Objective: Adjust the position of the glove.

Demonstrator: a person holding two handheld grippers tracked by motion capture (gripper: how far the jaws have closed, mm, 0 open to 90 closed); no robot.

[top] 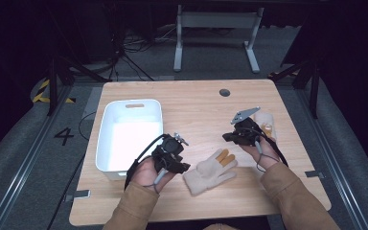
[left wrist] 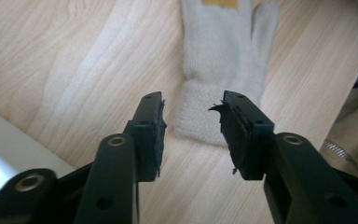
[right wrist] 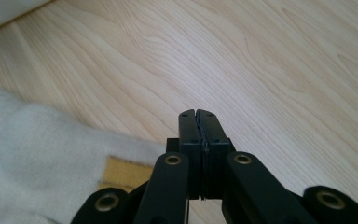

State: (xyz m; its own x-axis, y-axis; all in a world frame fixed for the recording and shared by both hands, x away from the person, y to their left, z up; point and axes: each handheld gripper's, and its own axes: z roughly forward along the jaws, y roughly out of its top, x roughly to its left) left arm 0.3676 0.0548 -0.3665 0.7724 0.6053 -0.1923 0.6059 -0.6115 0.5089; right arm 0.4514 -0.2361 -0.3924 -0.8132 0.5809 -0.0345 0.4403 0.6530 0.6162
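A cream knit glove point(top: 210, 171) with yellow fingertips lies flat near the table's front, its cuff toward my left gripper point(top: 183, 167). In the left gripper view the jaws of the left gripper point(left wrist: 191, 114) stand apart, and the glove point(left wrist: 223, 51) has its cuff just past the tips, untouched by the pads. A second cream glove point(top: 267, 121) lies at the right, partly hidden behind my right gripper point(top: 235, 134). The right gripper point(right wrist: 198, 114) has its jaws pressed together with nothing between them, over bare wood. That glove point(right wrist: 32, 149), with a yellow patch, lies beside it.
An empty white plastic bin point(top: 106, 125) stands at the table's left, close to my left hand. A dark round grommet point(top: 224, 92) sits near the far edge. Bare wooden tabletop point(top: 196, 115) stretches between the bin and the right gripper.
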